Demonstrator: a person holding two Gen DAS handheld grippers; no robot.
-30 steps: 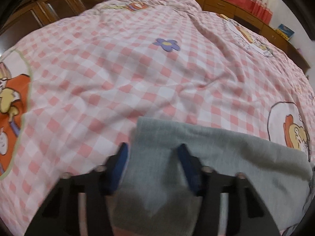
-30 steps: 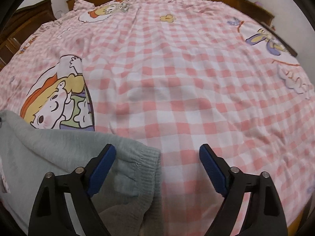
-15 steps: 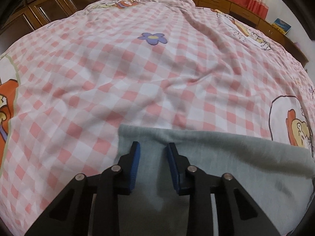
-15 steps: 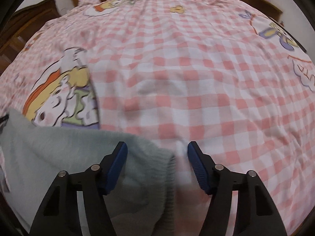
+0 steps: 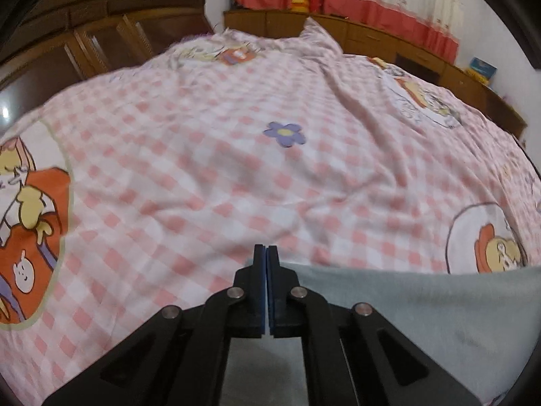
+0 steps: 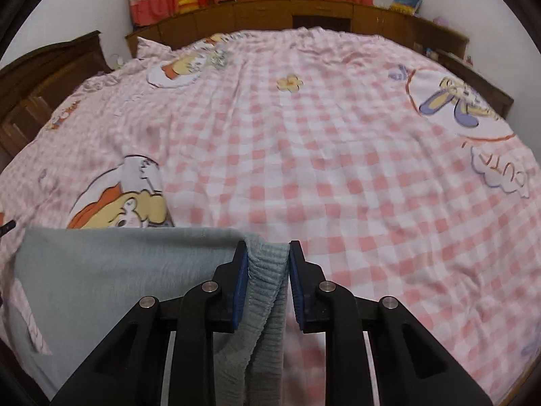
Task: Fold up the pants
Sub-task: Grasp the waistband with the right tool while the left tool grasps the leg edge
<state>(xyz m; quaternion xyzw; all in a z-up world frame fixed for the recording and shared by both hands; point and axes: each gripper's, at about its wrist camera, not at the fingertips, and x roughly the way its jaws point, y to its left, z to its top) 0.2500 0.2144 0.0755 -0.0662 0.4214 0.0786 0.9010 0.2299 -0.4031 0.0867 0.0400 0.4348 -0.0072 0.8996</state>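
Left wrist view: left gripper point(image 5: 266, 253), spread a second ago, now pressed together on the edge of the grey pants point(image 5: 422, 304) at lower centre; the cloth fills the lower right over the pink checked bedsheet point(image 5: 203, 169). Right wrist view: right gripper point(image 6: 267, 253), earlier wide apart, now pinching the ribbed cuff point(image 6: 267, 270); pants extend to lower left, raised off the sheet. Wooden headboard point(image 6: 304, 10) across the top.
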